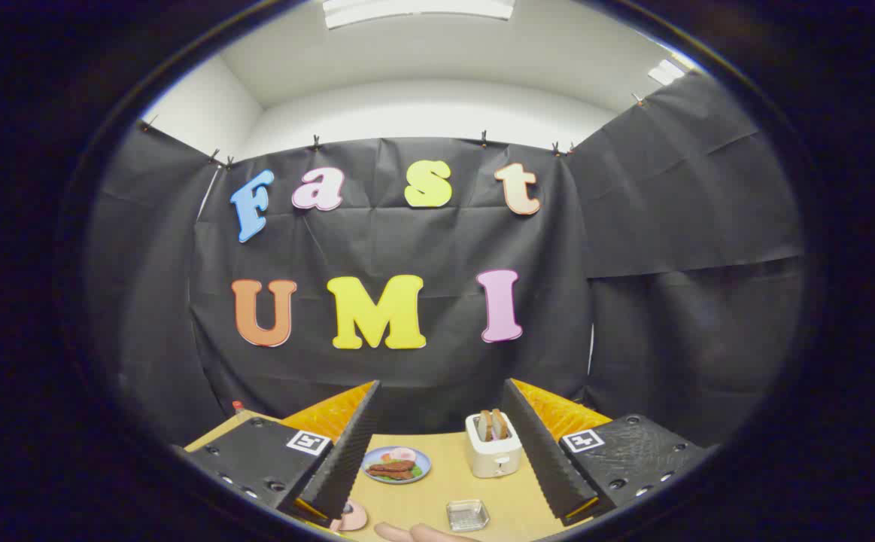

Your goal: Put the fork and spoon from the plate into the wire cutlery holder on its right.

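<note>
While held level above the table (pixel 437 497) and aimed at the black cloth wall (pixel 407 241), gripper (pixel 441 444) spread wide in the lower middle of the frame, nothing between the fingers (pixel 347 452). At the very bottom centre, fingertips of a person's hand (pixel 422 533), lying on the wood.

Between the fingers, lower centre-left: blue-rimmed plate (pixel 396 464) carrying toy food, brown strips, a green leaf and a pale egg-like piece. Cannot tell whether a fork or spoon lies on it. Right of it, touching nothing, cream toaster (pixel 493 446) with two brown slices standing upright in its slots. Nearer, just below the toaster, small clear square dish (pixel 467 515). By the left finger's base, small pink round object (pixel 352 517), partly hidden.

Light wooden tabletop across the lower frame; white ceiling (pixel 437 68) with light panels in the upper part.
</note>
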`<state>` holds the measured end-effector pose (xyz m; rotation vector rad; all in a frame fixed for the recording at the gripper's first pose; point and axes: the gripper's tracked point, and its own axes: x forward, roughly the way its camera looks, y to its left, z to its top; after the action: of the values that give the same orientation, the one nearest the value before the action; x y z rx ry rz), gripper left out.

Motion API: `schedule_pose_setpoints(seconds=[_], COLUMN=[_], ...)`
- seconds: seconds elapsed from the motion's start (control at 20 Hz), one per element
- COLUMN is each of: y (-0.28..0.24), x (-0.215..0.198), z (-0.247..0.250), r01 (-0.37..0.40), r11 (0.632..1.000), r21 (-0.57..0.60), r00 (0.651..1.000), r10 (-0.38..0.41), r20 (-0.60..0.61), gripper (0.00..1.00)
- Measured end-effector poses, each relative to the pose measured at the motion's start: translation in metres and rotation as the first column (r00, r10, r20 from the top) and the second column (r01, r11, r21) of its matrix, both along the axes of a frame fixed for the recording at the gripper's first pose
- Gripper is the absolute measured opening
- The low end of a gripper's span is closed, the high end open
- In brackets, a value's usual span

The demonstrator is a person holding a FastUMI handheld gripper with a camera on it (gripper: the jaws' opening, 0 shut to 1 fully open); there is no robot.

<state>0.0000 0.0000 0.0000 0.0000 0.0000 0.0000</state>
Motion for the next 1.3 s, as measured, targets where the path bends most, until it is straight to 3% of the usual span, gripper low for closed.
schedule_pose_setpoints(seconds=[0.75, 0.95, 1.3], y=[0.06, 0.078, 0.114], x=[0.007, 0.014, 0.022], z=[-0.036, -0.082, -0.184], r01=[-0.066, -0.085, -0.125], r11=[0.997, 0.996, 0.989], r21=[-0.036, -0.04, -0.083], r00=[0.993, 0.979, 0.92], r10=[0.062, 0.076, 0.084], r20=[-0.097, -0.19, -0.382], gripper=[0.96, 0.96, 0.96])
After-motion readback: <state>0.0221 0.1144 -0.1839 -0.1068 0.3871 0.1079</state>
